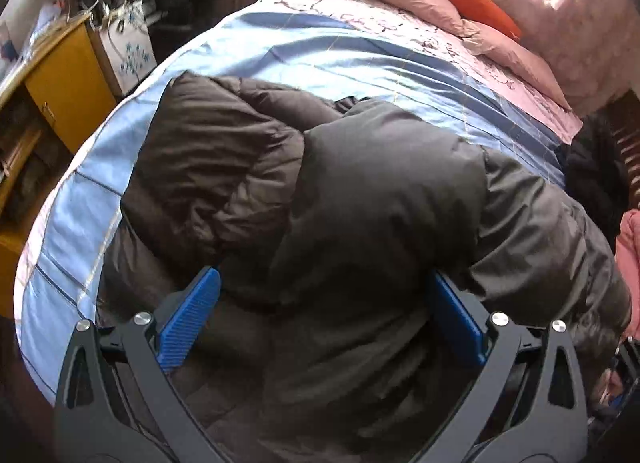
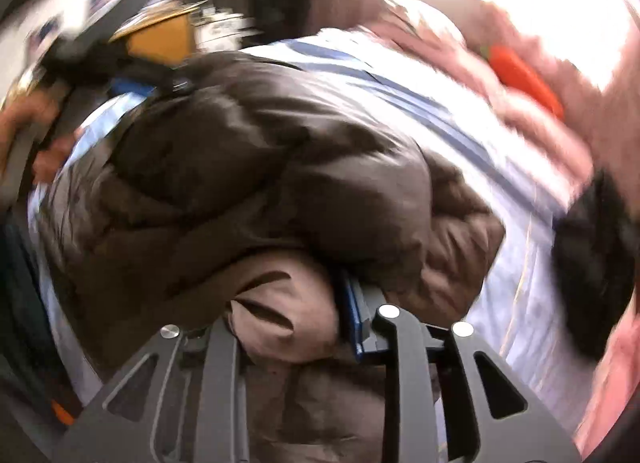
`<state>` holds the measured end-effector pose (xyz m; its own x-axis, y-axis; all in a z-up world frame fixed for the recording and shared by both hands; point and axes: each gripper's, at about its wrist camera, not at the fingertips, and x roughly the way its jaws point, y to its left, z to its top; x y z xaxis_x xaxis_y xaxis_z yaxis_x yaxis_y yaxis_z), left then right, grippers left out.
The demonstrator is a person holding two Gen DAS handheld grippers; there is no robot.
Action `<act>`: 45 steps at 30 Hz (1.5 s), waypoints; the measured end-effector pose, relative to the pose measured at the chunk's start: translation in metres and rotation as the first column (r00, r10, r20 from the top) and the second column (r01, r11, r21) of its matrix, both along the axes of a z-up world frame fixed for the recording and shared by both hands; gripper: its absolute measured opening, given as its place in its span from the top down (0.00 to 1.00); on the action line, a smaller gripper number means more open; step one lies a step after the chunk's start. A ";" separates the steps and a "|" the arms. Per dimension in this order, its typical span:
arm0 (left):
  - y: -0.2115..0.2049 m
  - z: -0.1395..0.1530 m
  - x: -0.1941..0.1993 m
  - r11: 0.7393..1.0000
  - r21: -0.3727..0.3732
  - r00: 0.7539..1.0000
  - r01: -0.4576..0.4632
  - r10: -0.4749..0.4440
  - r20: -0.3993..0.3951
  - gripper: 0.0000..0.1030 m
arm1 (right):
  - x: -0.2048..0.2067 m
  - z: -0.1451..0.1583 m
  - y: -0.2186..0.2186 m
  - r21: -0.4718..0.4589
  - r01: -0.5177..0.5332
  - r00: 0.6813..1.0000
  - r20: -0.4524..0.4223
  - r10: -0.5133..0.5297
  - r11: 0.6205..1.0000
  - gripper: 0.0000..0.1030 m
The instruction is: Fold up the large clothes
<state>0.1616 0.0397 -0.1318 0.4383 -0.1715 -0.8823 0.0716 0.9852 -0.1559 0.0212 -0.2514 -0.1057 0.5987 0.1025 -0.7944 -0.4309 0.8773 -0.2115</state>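
On the bed (image 1: 280,51), over its blue striped cover: bulky brown puffer jacket (image 1: 360,199), bunched, long axis unclear; no legible writing. Left tool (image 1: 320,303) spread wide, pads astride a jacket fold. Right tool (image 2: 288,303) blurred, left pad hidden behind fabric, grip impossible to judge

My left wrist camera looks steeply down over its tongs (image 1: 320,311) at the brown coat (image 1: 360,203), very close, facing up the bed (image 1: 340,55) toward the pillows (image 1: 500,39) beyond the coat. My right wrist camera sits just as close over the coat (image 2: 260,151), facing much the same way, though blurred. Both views share the coat, the blue bedcover beyond it and the orange carrot cushion (image 1: 480,3) (image 2: 524,79).
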 end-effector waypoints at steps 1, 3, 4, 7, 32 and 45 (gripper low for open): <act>0.002 0.000 0.001 1.000 0.001 1.000 -0.002 0.002 -0.004 0.02 | -0.002 0.000 0.006 -0.034 -0.031 0.999 0.013 0.031 0.999 0.70; 0.005 -0.002 0.001 1.000 0.003 1.000 0.001 -0.001 -0.007 0.02 | -0.014 -0.005 0.018 -0.164 -0.113 0.987 0.092 0.129 0.980 0.67; 0.005 -0.002 0.001 1.000 0.005 1.000 0.002 -0.002 -0.008 0.02 | -0.025 -0.010 0.028 -0.290 -0.182 0.961 0.151 0.233 0.939 0.64; 0.004 -0.004 0.002 1.000 0.002 1.000 0.005 -0.005 -0.013 0.02 | -0.033 -0.022 0.035 -0.476 -0.237 0.923 0.161 0.349 0.847 0.46; -0.038 0.002 -0.035 0.926 -0.335 0.983 0.174 -0.185 0.001 0.02 | -0.014 -0.091 0.069 -0.245 -0.405 0.853 0.245 0.461 0.881 0.01; -0.055 0.016 -0.060 0.928 -0.368 0.987 0.057 0.004 0.164 0.02 | -0.023 -0.034 0.068 -0.181 -0.375 0.824 0.383 0.416 0.909 0.01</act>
